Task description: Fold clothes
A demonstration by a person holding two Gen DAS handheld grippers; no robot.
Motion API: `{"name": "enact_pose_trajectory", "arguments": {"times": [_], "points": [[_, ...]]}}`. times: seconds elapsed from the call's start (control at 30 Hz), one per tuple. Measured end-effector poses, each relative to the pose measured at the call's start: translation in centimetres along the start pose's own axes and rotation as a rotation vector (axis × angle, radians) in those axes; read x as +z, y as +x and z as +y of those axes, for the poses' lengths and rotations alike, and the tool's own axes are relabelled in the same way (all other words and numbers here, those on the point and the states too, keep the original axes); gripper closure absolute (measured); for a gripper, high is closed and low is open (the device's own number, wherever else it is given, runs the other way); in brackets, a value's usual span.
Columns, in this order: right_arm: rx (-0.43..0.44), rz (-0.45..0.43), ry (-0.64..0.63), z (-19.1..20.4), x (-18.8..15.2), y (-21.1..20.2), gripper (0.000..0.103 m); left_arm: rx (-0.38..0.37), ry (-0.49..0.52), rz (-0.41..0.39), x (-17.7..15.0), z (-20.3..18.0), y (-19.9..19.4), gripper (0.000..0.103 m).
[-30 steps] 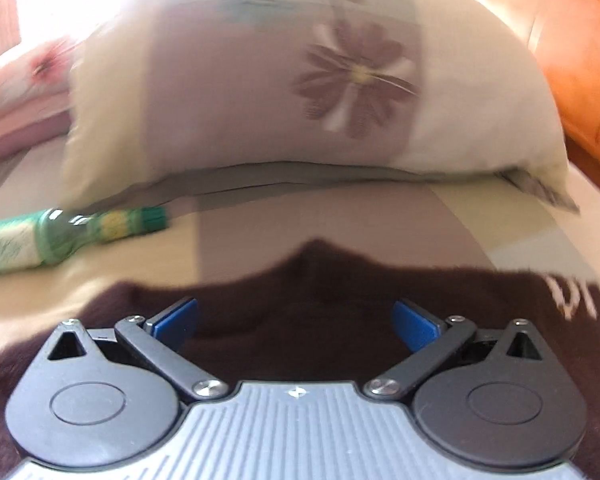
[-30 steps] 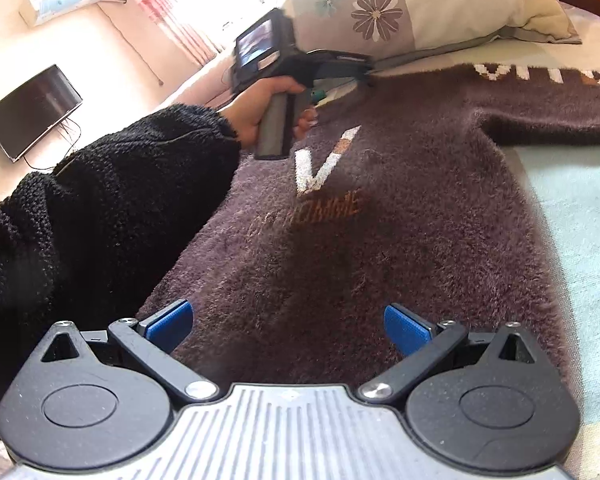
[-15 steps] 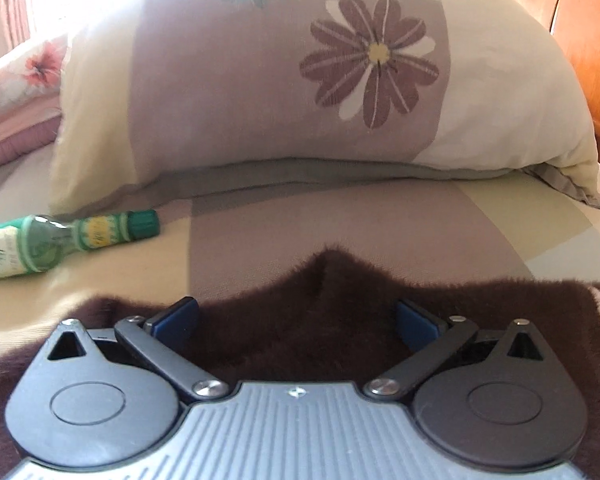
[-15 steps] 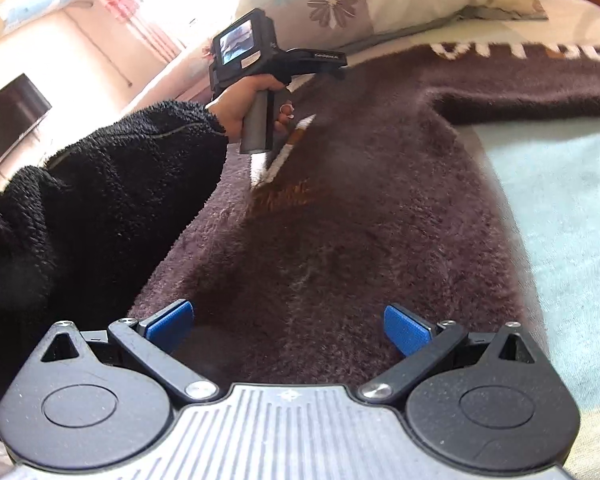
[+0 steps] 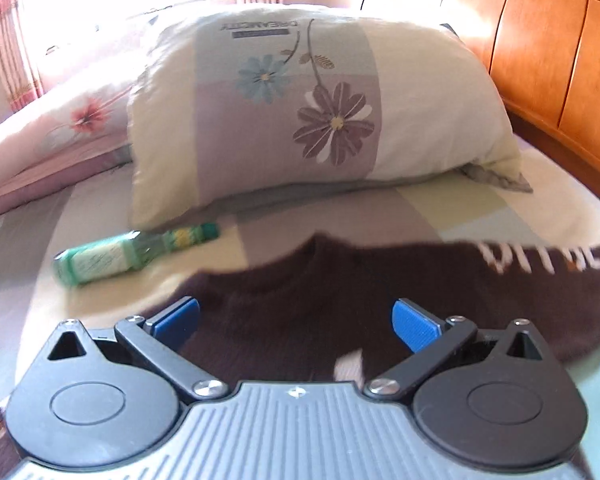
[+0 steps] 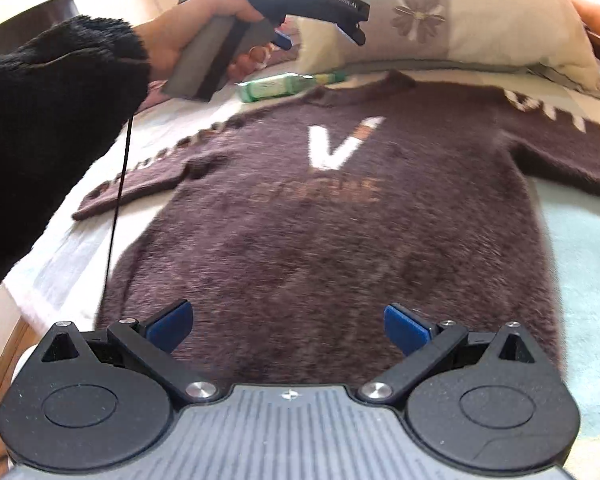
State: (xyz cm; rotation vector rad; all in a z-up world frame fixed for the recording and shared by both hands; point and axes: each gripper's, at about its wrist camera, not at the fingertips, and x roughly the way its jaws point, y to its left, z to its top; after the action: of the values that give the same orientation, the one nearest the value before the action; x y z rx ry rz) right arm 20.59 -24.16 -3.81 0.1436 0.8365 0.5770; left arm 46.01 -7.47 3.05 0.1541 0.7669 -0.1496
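Brown sweater [image 6: 340,216]: flat on bed [image 6: 580,264], long axis hem-to-collar. Right hand-held gripper [image 6: 286,322] at hem, left hand-held gripper [image 5: 296,318] above collar; both agape, empty.

The sweater [image 6: 340,216] runs out of the picture to the right of the right fingers [image 6: 404,326], its sleeve cut off. Its brown lettering is too blurred to read. Ahead of the left fingers [image 5: 414,324], the bottle [image 5: 112,258] label is blurred.
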Motion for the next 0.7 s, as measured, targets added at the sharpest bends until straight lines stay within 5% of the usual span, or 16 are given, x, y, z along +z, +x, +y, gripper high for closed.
{"name": "enact_pose_trajectory", "arguments": {"times": [0.33,0.7], "points": [[0.033,-0.001,-0.041,1.4,0.3,0.1,0.000,-0.015,-0.171,0.113,-8.5,4.7,-4.2,0.001],[0.043,-0.010,-0.035,1.6,0.9,0.5,0.000,-0.031,-0.336,0.203,-17.2,8.2,-1.7,0.001]]}}
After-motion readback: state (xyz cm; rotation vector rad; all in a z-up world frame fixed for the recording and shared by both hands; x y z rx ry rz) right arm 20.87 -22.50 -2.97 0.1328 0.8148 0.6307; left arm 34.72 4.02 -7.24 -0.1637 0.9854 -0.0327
